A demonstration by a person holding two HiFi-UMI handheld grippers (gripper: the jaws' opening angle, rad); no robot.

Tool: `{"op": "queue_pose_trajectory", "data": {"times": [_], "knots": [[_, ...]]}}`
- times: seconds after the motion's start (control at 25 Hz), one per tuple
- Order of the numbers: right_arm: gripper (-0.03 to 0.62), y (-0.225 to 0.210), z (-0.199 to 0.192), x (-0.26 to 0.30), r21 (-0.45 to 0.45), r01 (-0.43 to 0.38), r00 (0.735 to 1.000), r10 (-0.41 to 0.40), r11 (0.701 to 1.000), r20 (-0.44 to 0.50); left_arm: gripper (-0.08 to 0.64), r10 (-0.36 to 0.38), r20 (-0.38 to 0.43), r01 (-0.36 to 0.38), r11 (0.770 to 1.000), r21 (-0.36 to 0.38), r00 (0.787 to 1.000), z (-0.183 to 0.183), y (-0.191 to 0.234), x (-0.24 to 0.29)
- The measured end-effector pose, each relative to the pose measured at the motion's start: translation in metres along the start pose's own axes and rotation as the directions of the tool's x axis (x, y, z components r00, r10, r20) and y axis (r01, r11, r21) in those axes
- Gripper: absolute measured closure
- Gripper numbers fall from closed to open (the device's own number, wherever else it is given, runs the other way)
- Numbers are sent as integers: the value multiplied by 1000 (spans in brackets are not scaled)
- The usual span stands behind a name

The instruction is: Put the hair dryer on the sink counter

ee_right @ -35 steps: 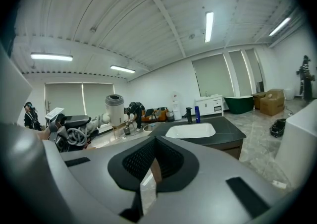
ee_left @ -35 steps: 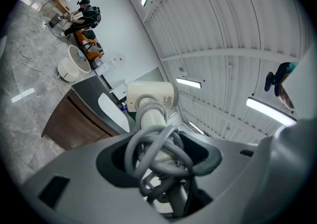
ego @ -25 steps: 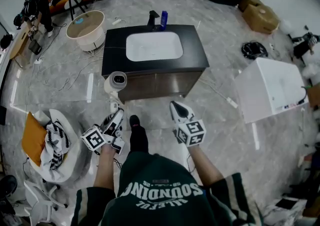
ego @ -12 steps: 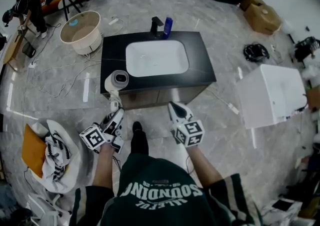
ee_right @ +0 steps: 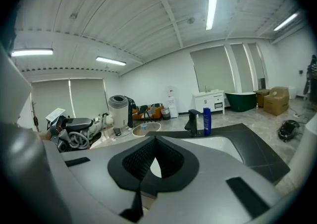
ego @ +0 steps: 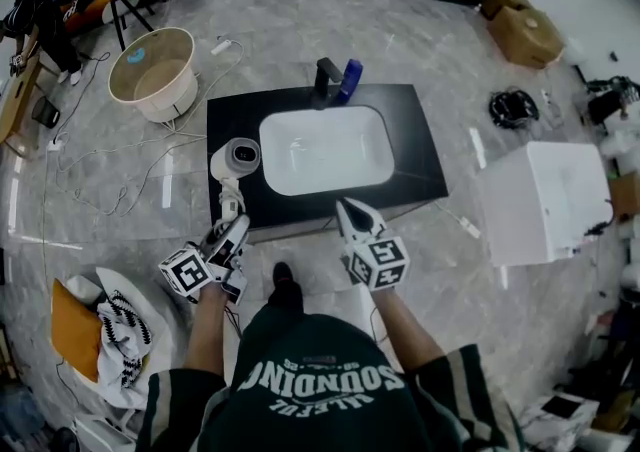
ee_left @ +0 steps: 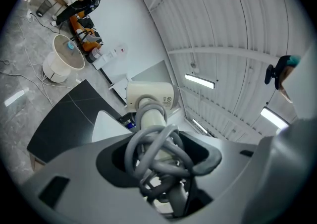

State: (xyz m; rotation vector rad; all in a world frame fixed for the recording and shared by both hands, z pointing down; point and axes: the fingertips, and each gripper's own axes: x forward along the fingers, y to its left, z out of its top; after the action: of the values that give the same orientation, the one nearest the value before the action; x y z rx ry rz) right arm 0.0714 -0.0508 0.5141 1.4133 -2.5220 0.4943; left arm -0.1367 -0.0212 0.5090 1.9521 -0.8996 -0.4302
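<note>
A white hair dryer (ego: 236, 159) stands upright in my left gripper (ego: 231, 230), which is shut on its handle and coiled grey cord (ee_left: 156, 148). The dryer's head (ee_left: 148, 96) hangs over the front left corner of the black sink counter (ego: 420, 155). The counter holds a white basin (ego: 325, 150), a black faucet (ego: 326, 75) and a blue bottle (ego: 350, 80). My right gripper (ego: 350, 212) is shut with nothing in it, just before the counter's front edge. In the right gripper view its jaws (ee_right: 143, 178) meet, and the counter (ee_right: 257, 153) lies beyond.
A beige round tub (ego: 152, 80) stands left of the counter, with cables (ego: 110, 160) across the floor. A white box (ego: 545, 200) sits at the right. A chair with clothes (ego: 100, 330) is at lower left. Cardboard boxes (ego: 520, 25) lie far right.
The person has stepped toward the counter. The hair dryer, earlier in front of the cabinet's left corner, now reaches over the countertop's front left part. Both grippers keep their grip states.
</note>
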Motion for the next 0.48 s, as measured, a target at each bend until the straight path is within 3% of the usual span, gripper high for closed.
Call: {"op": "queue_pose_trajectory", "data": {"times": [0.24, 0.48], "knots": [[592, -3, 23, 61, -1, 15, 1000, -15, 1000, 13, 314, -10, -16, 10, 1000, 18, 1000, 53, 30, 25], [592, -9, 32, 91, -5, 11, 1000, -11, 1000, 1, 314, -8, -10, 9, 1000, 13, 1000, 82, 45, 40]]}}
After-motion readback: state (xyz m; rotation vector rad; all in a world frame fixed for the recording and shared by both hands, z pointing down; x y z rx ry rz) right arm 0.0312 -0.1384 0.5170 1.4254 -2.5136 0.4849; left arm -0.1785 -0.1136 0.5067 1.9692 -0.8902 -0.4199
